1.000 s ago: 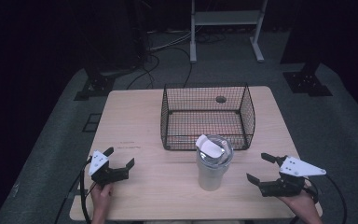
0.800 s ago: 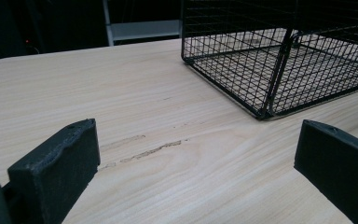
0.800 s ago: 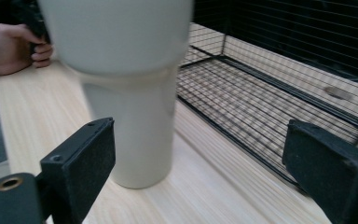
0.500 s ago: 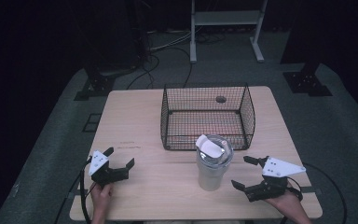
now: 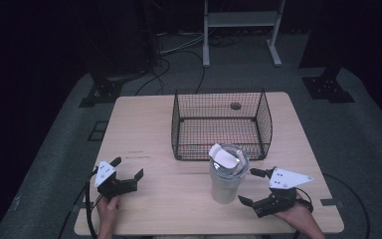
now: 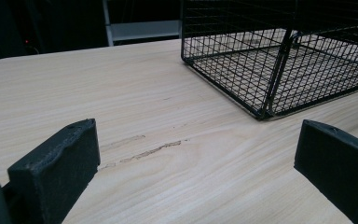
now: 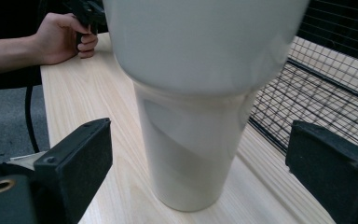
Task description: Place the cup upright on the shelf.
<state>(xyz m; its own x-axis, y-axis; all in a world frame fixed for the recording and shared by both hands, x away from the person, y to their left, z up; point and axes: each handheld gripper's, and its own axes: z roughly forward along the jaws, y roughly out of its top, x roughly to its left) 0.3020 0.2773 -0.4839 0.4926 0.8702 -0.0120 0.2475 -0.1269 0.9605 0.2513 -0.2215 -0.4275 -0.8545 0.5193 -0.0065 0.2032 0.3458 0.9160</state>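
A tall white tumbler (image 5: pixel 227 175) with a lid stands upright on the wooden table (image 5: pixel 144 124), just in front of a black wire basket (image 5: pixel 221 124). My right gripper (image 5: pixel 251 186) is open right beside the tumbler's right side, its jaws pointing at the cup. From the right gripper view, the tumbler (image 7: pixel 191 107) stands close ahead between the spread jaws, untouched. My left gripper (image 5: pixel 128 168) rests open at the table's front left with nothing between its jaws. The left gripper view looks over bare wood toward the basket (image 6: pixel 279 60).
The basket holds nothing I can see. A round hole (image 5: pixel 236 106) sits in the tabletop behind it. Cables and stand feet lie on the dark floor beyond the table. The person's other hand (image 7: pixel 63 37) shows past the tumbler in the right gripper view.
My right gripper has moved left toward the tumbler, from the table's right edge to right beside the cup. The left gripper has stayed still.
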